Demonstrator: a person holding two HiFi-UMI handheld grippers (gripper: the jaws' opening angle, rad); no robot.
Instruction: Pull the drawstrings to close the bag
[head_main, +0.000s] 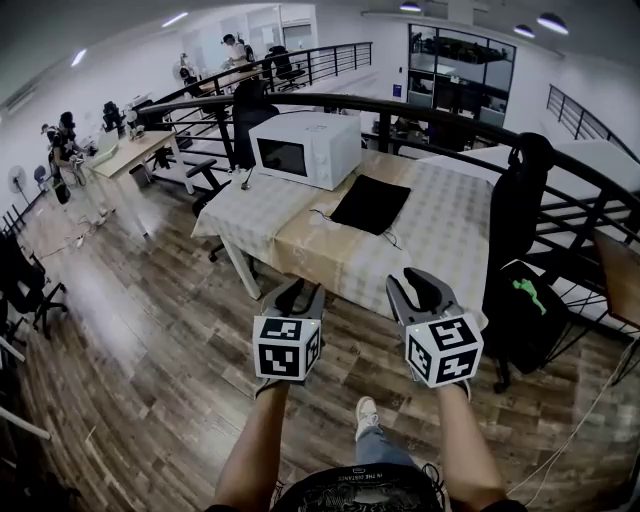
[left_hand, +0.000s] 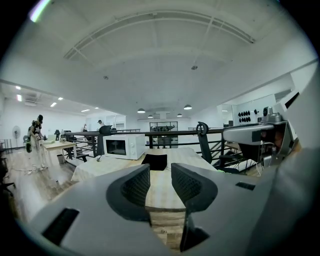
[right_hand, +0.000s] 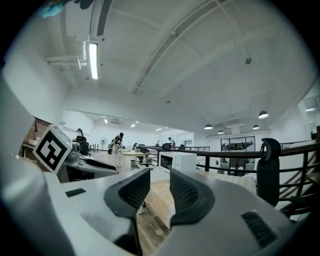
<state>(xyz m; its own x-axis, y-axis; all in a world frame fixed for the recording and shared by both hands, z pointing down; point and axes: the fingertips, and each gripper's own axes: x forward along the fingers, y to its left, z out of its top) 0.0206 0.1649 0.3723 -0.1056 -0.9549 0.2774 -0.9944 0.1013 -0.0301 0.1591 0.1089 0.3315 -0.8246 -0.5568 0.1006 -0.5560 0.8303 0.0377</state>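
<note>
Table (head_main: 450, 222) stands well ahead of the person, bearing a white microwave (head_main: 305, 148) and, just beside it, the black bag (head_main: 370, 203) lying flat; the left gripper (head_main: 298, 290) and the right gripper (head_main: 418, 285) hover short of the table, jaws spread, nothing between them; the approach seems the step in hand, so each should close in low on one side of the bag; the drawstrings are too thin to place from here.

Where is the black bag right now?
Head view: the black bag lies flat on the table, just right of the microwave.
</note>
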